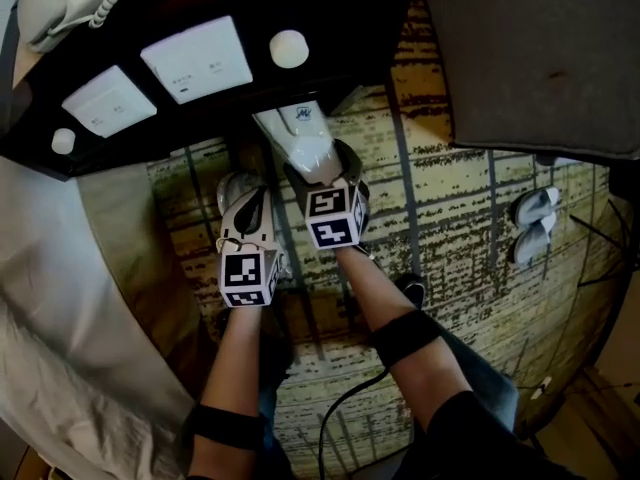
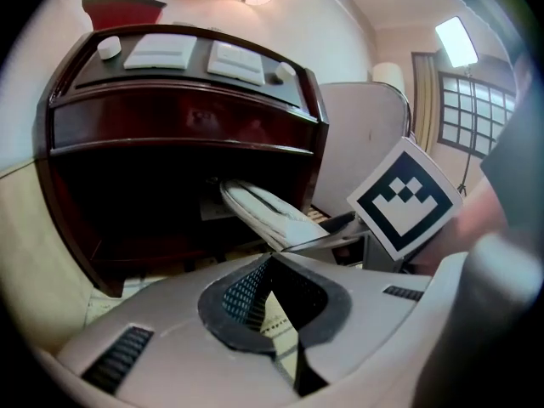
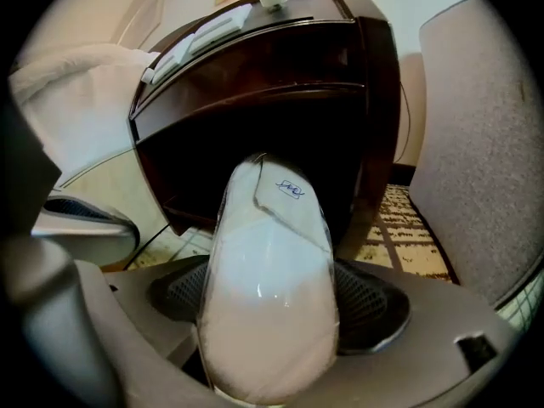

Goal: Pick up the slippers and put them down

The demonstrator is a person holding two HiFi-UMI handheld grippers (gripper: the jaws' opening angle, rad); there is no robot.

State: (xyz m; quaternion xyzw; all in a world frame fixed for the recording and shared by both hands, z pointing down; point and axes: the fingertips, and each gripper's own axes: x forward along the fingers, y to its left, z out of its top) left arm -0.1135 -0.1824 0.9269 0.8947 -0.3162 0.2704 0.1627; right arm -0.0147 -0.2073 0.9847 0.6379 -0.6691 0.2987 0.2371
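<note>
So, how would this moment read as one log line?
right gripper: shut on plastic-wrapped white slippers | left gripper: shut, empty | place: in front of dark wooden nightstand, over patterned carpet

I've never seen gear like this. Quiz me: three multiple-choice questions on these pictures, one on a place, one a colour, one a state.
1. Where are the wrapped slippers? A in the left tongs; B in the right tongs; C in neither.
2. What colour are the slippers? A red; B black; C white.
3. How do the left tongs stand? A shut, empty; B wide open; C clamped on a slipper.
Answers: 1 B, the right gripper view shows them clamped there. 2 C, white under clear wrap. 3 A, their tips meet with nothing between.
</note>
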